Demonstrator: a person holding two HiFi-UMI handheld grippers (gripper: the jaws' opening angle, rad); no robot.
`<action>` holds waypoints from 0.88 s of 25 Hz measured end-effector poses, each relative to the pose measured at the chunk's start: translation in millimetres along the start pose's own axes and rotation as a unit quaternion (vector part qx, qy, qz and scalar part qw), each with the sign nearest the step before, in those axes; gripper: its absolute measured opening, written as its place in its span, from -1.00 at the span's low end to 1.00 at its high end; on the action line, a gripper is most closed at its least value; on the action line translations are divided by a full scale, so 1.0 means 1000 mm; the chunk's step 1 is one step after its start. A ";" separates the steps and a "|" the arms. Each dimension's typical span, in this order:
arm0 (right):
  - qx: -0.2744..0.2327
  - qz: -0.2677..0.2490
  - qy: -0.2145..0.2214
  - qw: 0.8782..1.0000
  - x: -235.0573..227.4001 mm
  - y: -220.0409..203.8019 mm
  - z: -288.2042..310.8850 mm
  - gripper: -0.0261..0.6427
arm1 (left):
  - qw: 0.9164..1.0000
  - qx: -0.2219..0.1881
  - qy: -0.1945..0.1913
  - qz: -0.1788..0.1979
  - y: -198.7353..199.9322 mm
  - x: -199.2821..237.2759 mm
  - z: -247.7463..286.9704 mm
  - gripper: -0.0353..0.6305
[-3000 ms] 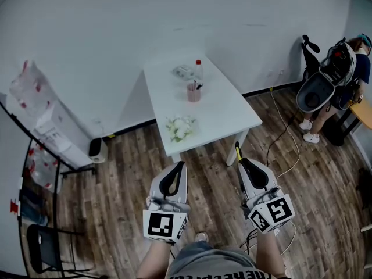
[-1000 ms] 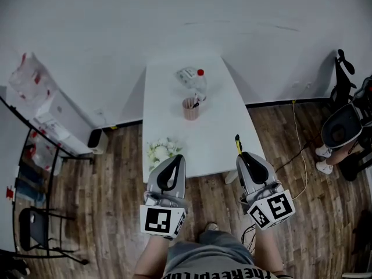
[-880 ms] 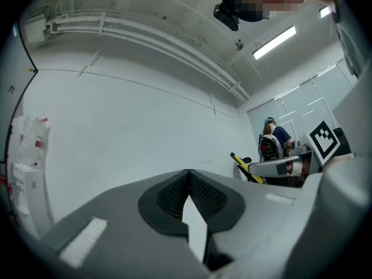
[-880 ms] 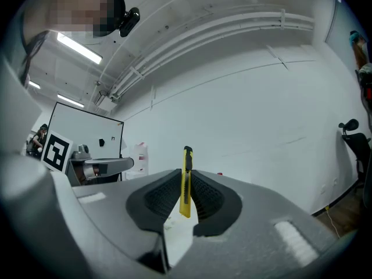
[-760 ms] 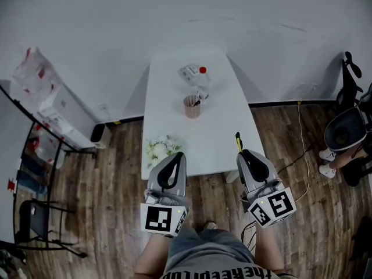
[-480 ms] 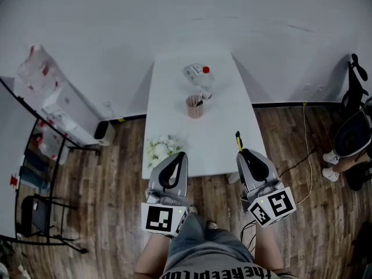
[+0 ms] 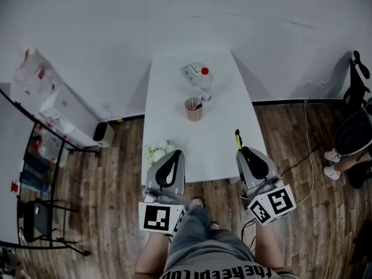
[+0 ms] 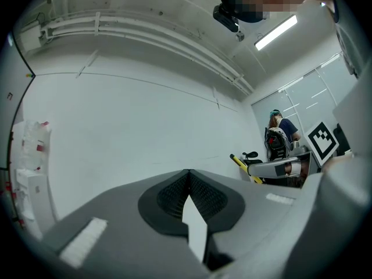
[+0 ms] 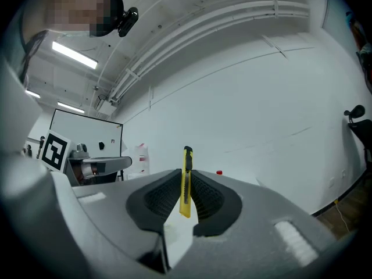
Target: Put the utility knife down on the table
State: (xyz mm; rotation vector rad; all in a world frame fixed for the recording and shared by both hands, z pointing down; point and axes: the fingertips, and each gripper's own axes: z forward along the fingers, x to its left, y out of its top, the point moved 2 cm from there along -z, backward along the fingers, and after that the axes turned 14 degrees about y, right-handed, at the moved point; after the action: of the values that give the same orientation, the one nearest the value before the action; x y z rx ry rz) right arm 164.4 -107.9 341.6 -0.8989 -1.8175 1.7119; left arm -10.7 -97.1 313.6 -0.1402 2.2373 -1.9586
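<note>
— Yellow utility knife: where is it?
— Pinched in my right gripper, long axis running toward twelve o'clock. The table lies just ahead, at twelve. My left gripper is pressed together, empty.

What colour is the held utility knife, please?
The utility knife is yellow, black-tipped; clearest in right gripper view.
</note>
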 end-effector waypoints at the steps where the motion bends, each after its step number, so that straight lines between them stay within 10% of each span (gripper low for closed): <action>1: 0.000 0.000 -0.001 1.000 -0.002 0.000 0.003 -0.78 | 1.000 0.001 0.000 -0.001 -0.001 0.001 0.003 -0.84; 22: 0.022 0.008 -0.012 1.000 -0.058 -0.013 0.093 -0.78 | 1.000 0.016 -0.007 -0.013 -0.021 0.050 0.100 -0.84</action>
State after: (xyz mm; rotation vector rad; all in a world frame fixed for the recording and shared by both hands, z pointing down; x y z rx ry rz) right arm 132.7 -213.4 349.9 -0.8815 -1.7860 1.7726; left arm -42.6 -206.1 318.3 -0.1797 2.2056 -1.9981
